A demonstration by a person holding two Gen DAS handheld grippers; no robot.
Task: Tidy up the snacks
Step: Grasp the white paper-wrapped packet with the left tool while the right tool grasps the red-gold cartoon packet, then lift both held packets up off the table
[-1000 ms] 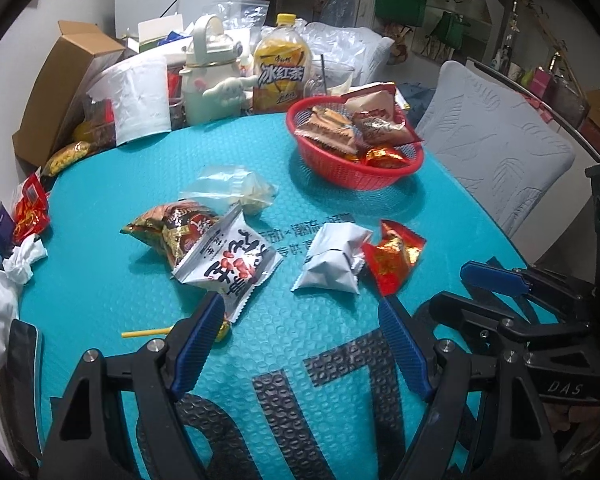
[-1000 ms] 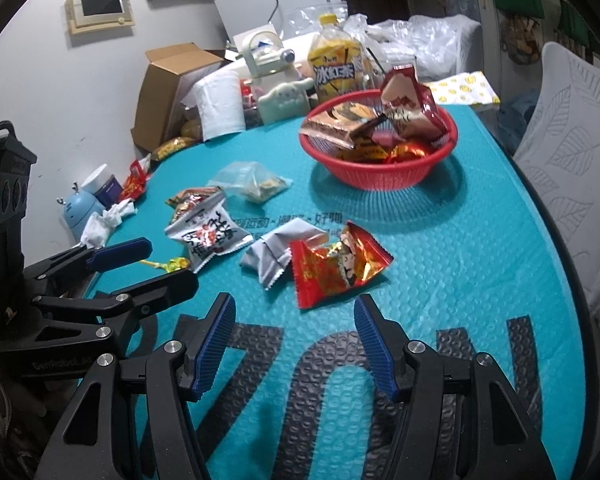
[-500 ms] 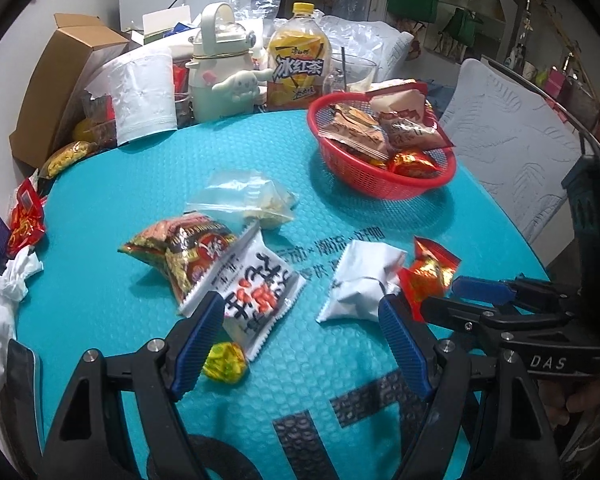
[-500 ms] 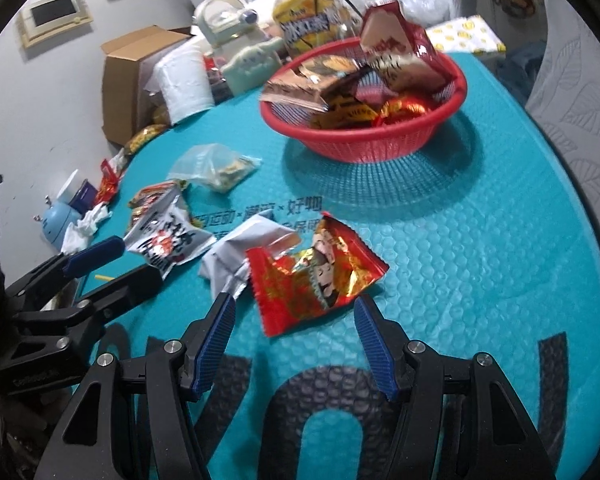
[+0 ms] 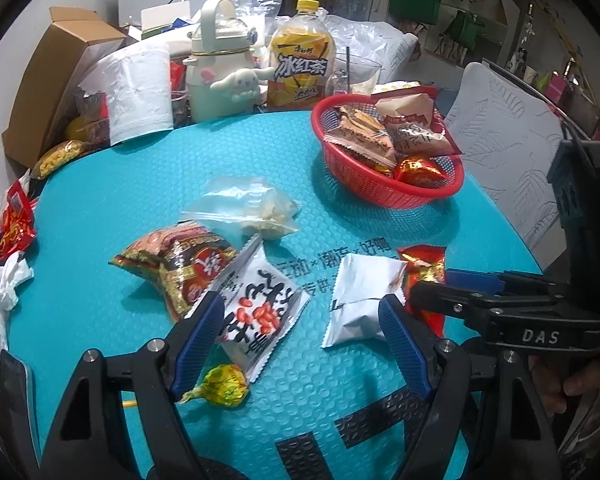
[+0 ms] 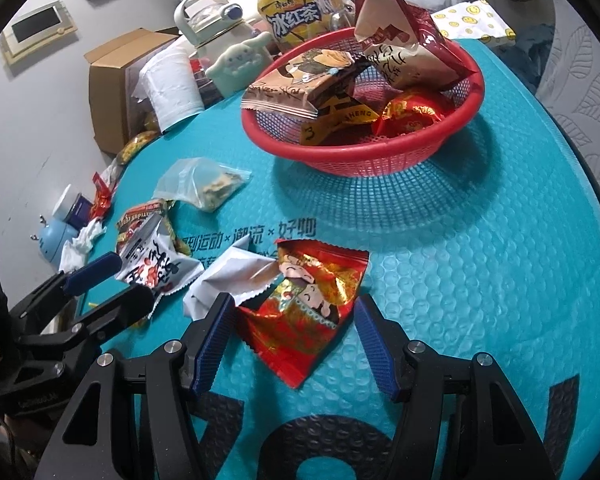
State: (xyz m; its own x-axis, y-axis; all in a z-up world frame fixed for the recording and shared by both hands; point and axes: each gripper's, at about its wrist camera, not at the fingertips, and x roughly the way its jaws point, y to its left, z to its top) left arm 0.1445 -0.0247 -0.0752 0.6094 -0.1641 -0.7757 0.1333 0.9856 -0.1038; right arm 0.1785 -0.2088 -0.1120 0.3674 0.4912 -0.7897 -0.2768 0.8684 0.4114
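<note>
We see both grippers tilted down toward the teal worktop (image 6: 480,248), side by side. Right gripper (image 6: 294,340): fingers (image 6: 214,340) apart at a middling gap, straddling the red-gold snack packet (image 6: 312,304), which lies flat between the pads; we can't confirm any pad touches it. Just left of those fingers, the white pouch (image 6: 230,276) overlaps the packet's edge. Left gripper (image 5: 302,344): fingers (image 5: 198,340) wide, nothing gripped. The white peanut packet (image 5: 260,308) lies against its left finger, the white pouch (image 5: 362,296) at its right finger, a yellow wrapped candy (image 5: 224,386) just below the left pad. Beyond the left fingertips: a brown-gold snack bag (image 5: 176,262) and a clear zip bag (image 5: 248,210). The red basket (image 6: 364,152), already holding several packets, sits well ahead of the right fingers. In the left view, part of a hand (image 5: 580,380) grips the right tool's handle at the right edge.
</note>
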